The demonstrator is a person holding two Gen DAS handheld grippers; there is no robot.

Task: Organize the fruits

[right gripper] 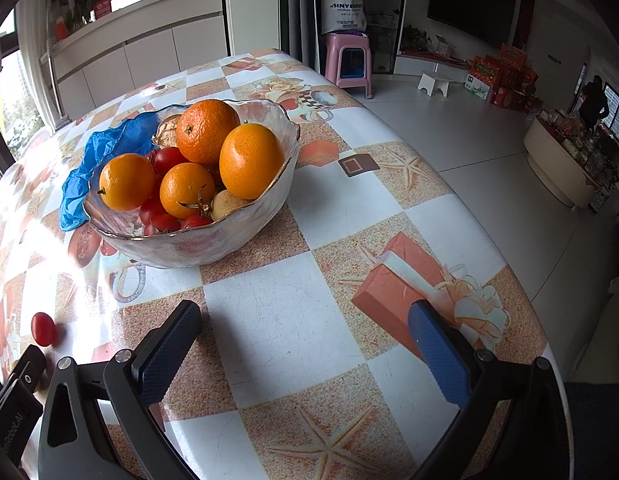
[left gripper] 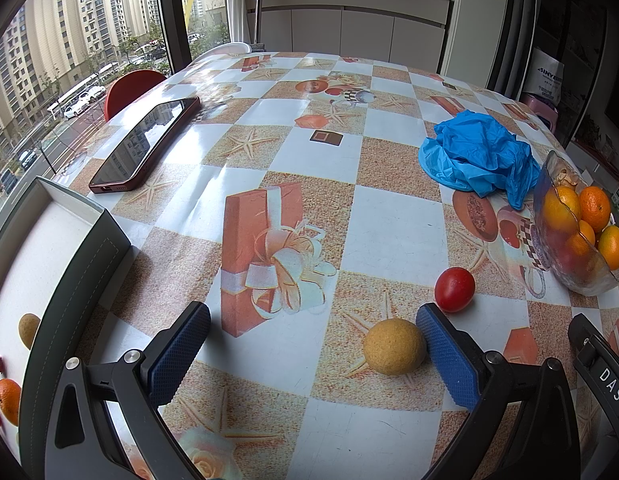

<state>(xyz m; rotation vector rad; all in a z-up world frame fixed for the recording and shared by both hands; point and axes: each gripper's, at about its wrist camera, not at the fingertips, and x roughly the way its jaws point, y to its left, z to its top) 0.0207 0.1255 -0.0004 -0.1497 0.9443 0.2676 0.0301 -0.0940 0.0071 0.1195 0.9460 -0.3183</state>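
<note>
The left hand-held gripper (left gripper: pixel 313 344) hangs low over the checked surface (left gripper: pixel 393 232), jaws spread wide and empty. A round tan fruit (left gripper: pixel 394 346) touches its right finger; an upright red tomato (left gripper: pixel 454 289) sits just beyond. The right hand-held gripper (right gripper: pixel 305 348), equally wide and empty, faces bare surface before the heaped glass bowl (right gripper: pixel 197 248).

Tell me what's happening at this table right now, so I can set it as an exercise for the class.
A person is sorting fruit with two hand-held tongs. The left tongs are open over the tablecloth, with a tan round fruit between the fingers and a cherry tomato just beyond. The right tongs are open and empty, facing a glass bowl of oranges and tomatoes. A grey tray to the left already holds some fruit.
</note>
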